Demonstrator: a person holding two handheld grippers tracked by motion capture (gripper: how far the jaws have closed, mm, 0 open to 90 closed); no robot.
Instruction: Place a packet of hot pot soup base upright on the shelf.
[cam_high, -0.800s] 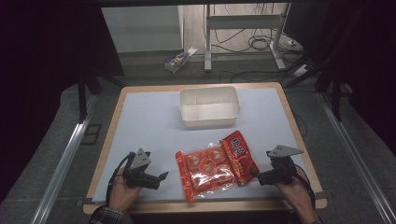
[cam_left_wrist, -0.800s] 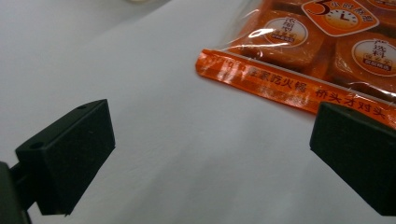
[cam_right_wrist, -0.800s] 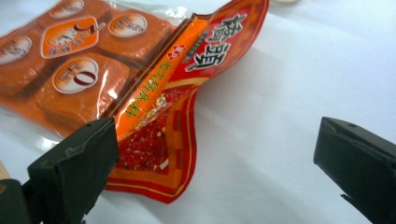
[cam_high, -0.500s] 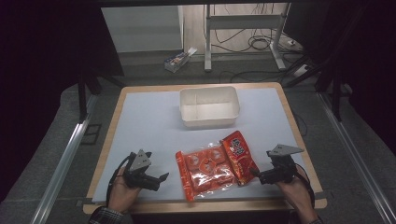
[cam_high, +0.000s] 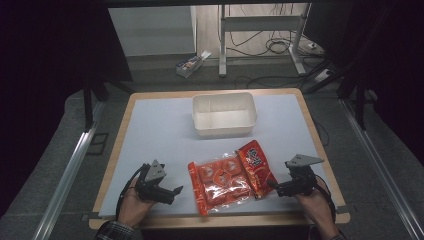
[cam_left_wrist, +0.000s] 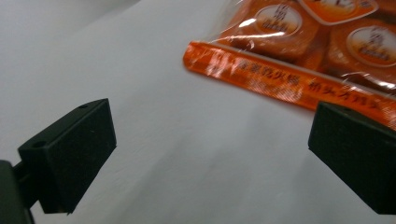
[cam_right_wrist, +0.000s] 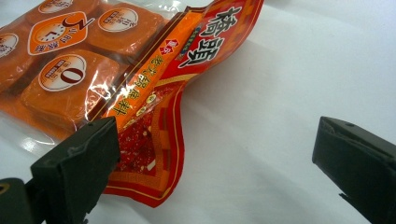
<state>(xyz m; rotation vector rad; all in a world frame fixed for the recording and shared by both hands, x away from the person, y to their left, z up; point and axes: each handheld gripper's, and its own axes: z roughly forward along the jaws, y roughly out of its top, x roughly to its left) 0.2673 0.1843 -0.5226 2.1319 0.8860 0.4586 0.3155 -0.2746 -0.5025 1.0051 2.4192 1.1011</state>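
Here the orange snack bag (cam_high: 230, 177) lies flat, long axis across the table.

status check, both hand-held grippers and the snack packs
Left hand-held gripper open, right hand-held gripper open, nothing held. Orange snack pack and red snack pack flat between them. Nothing blocking.

High view: fixed cam above near edge, faces fwd & down, far off, takes in whole tabletop (cam_high: 165, 125). Left tool (cam_high: 159, 186) view: low, very close, faces along tabletop to orange snack pack (cam_left_wrist: 299, 51). Right tool (cam_high: 292, 185) view: same, close on red packet (cam_right_wrist: 187, 70). All three share the packs.
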